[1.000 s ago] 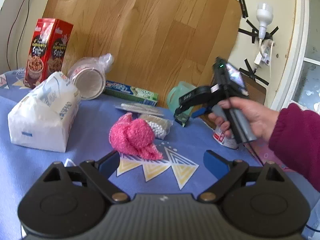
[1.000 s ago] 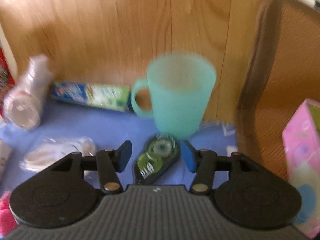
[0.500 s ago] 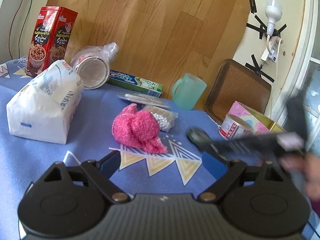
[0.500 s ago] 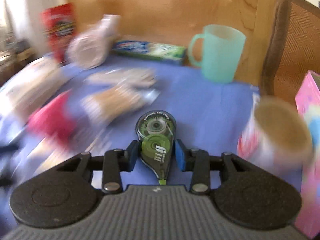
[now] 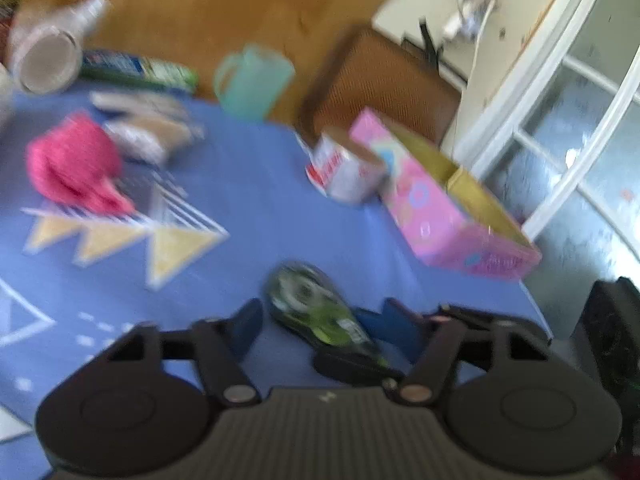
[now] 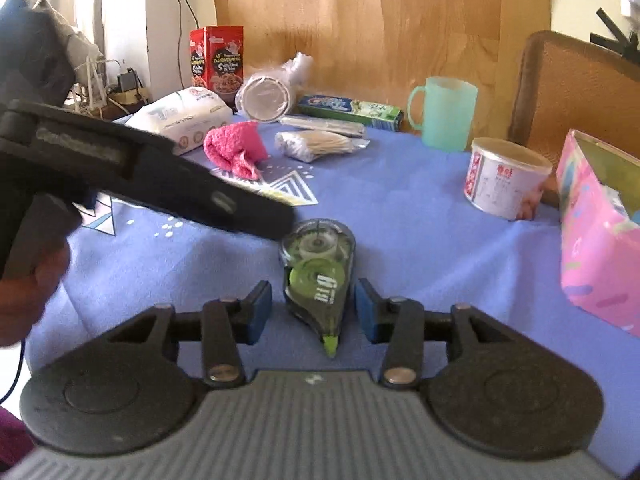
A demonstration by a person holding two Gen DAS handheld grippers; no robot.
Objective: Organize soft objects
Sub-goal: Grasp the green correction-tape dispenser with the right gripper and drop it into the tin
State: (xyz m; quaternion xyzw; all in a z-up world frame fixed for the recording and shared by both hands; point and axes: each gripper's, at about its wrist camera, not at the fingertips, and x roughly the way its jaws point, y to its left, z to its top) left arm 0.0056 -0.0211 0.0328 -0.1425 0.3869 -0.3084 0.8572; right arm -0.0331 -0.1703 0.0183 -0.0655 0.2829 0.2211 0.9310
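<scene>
A green correction tape dispenser (image 6: 318,276) lies on the blue tablecloth between the open fingers of my right gripper (image 6: 314,312), with gaps on both sides. It also shows in the blurred left wrist view (image 5: 320,312), between the open fingers of my left gripper (image 5: 320,326). The left gripper's body (image 6: 140,176) crosses the right wrist view at the left, its tip just above the dispenser. A pink fluffy cloth (image 6: 234,150) (image 5: 74,164) lies farther back on the cloth. A white tissue pack (image 6: 184,118) lies behind it.
A pink open box (image 6: 600,232) stands at the right, a white tin (image 6: 504,178) beside it. A teal mug (image 6: 444,112), toothpaste box (image 6: 350,110), cotton swab bags (image 6: 316,146), stacked cups in plastic (image 6: 266,96) and a red box (image 6: 216,60) line the back.
My right gripper carried the dispenser to the near part of the table and opened, leaving it on the cloth. My left gripper swung right, over the dispenser.
</scene>
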